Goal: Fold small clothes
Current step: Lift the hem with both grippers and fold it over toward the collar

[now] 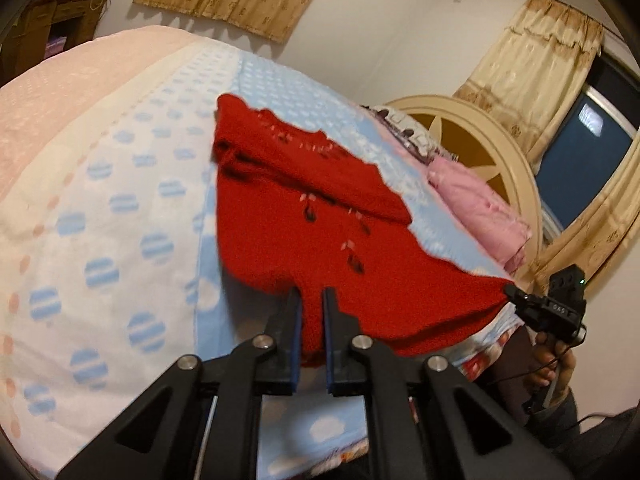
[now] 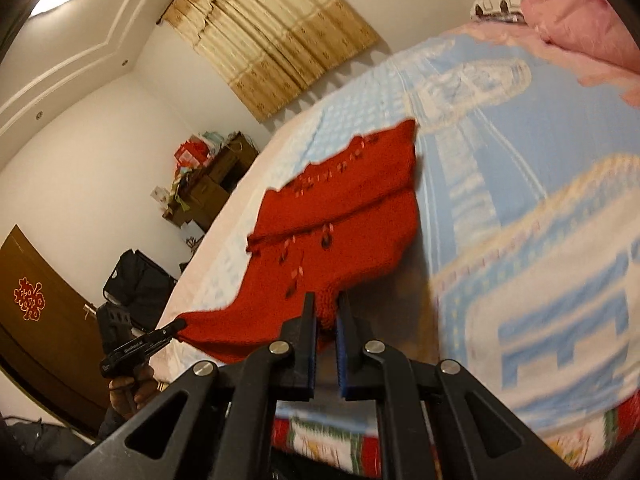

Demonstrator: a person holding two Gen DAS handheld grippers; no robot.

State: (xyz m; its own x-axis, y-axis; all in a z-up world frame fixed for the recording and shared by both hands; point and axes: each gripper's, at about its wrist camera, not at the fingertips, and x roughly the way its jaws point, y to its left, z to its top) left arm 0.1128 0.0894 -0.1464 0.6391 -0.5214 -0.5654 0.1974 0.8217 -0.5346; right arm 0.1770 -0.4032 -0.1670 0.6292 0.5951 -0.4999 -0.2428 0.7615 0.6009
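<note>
The left claw (image 1: 311, 294) pinches one near corner of the red knit garment (image 1: 304, 200); the right claw (image 2: 326, 300) pinches the other — the near hem hangs lifted between them, clear of the bed (image 1: 120, 200). The garment's far part lies on the blue-and-white blanket (image 2: 500, 152). Bare bedding spreads left of the garment; a folded pink cloth (image 1: 480, 208) lies at the right.
</note>
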